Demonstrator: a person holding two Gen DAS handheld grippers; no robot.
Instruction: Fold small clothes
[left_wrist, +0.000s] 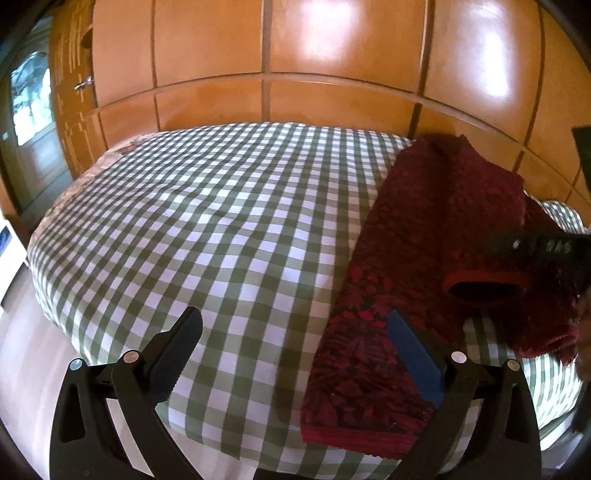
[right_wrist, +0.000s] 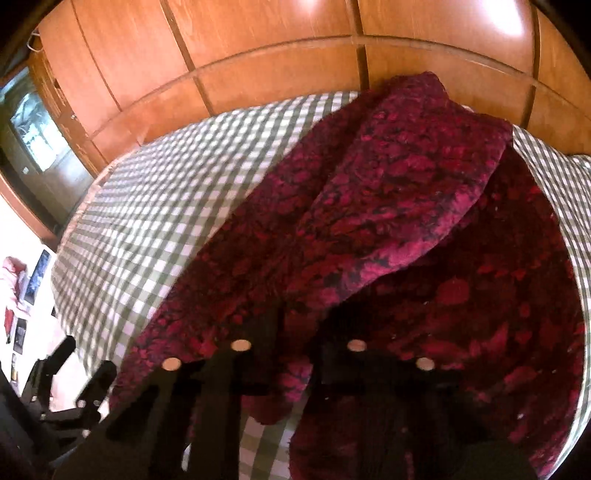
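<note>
Maroon fuzzy knit sweater (left_wrist: 424, 236), ribbed hem, on green-checked bedsheet (left_wrist: 207, 229) at three o'clock. Left gripper (left_wrist: 295, 354) fingers spread; right gripper (right_wrist: 299, 332) pinching sweater fabric.

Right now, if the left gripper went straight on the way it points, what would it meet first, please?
Most likely the checked bedcover: the open left gripper points down at bare cloth. Its right finger overlaps the red garment, though depth is unclear.
</note>
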